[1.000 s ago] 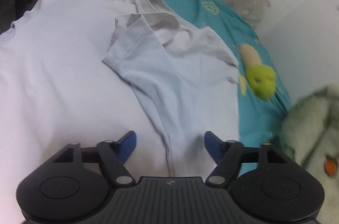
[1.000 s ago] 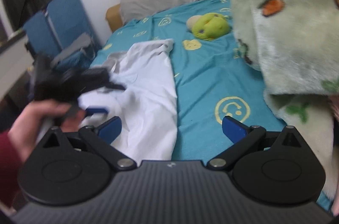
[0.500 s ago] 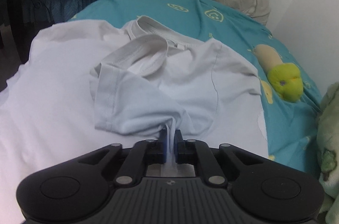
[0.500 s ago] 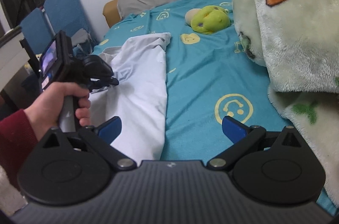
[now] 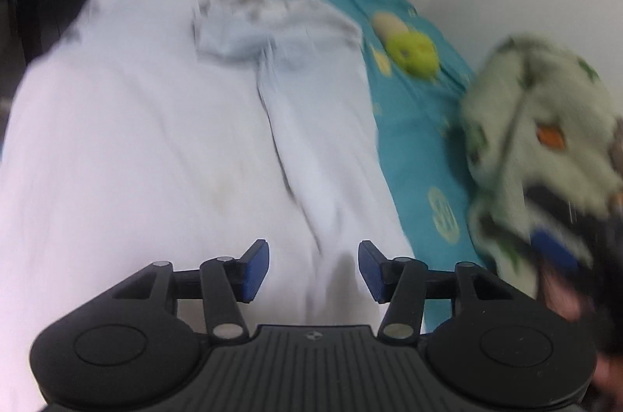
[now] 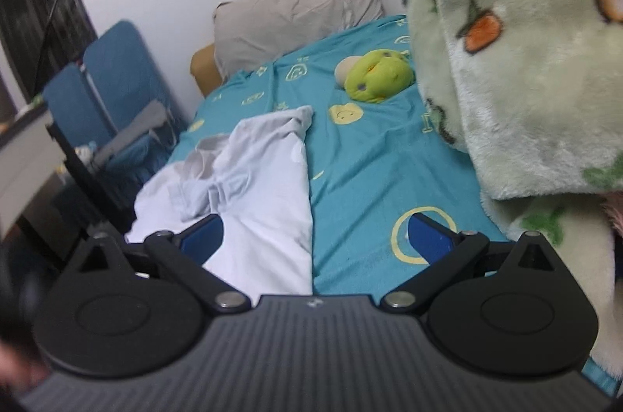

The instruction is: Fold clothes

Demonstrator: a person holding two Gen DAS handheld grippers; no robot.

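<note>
White T-shirt (image 5: 163, 139) spread on teal bedsheet (image 6: 370, 178), one sleeve (image 5: 229, 38) lapped inward near collar. Left gripper (image 5: 313, 270) low over hem, jaws spread, empty. Right gripper (image 6: 315, 236) spread, over shirt's edge. Advice: pinch single layer, keep fold line straight.

grey pillow (image 6: 296, 18) | green plush toy (image 6: 377, 75) | fleece blanket (image 6: 525, 61) | blue chair (image 6: 105, 81)

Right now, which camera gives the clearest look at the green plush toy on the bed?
The right wrist view. The green plush toy is sharp there, lying on the teal sheet below the grey pillow. The left wrist view also shows the toy, but smeared by motion blur.
</note>
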